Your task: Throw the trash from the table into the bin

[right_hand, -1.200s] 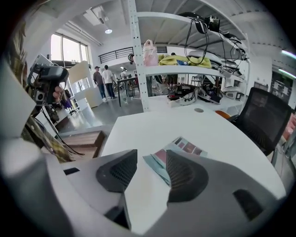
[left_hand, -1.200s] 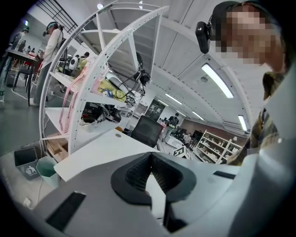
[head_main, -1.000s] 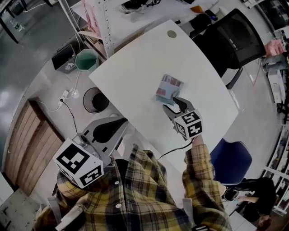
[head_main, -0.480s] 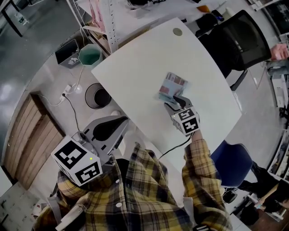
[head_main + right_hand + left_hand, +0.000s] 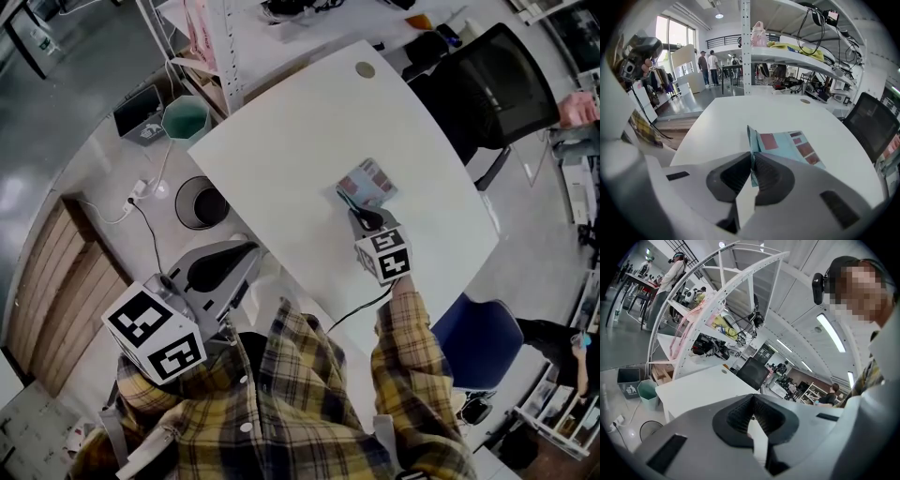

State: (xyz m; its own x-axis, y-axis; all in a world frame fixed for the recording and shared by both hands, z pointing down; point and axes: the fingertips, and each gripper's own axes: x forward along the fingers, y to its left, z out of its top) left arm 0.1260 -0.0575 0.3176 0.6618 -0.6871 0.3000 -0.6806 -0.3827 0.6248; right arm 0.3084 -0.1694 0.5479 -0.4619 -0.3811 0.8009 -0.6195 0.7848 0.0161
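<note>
Step in hand: the pick-up. Right claw (image 5: 752, 171) has just been closing its jaws and now pinches the raised near edge of the flat blue packet (image 5: 787, 146). The rest of the packet lies on the white counter (image 5: 281, 141). Left claw (image 5: 752, 414) is closed on nothing, off the counter's near-left side.

Next, likely: lift clear, carry left past the counter edge, release over the black mesh bin (image 5: 199, 204) on the floor. A teal bin (image 5: 183, 120) stands near it, and the left claw hangs close to that path.

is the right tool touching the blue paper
Touching. The right gripper view shows the right tool, whose jaws have just been closing, pinched on the upturned near edge of the blue paper.
</note>
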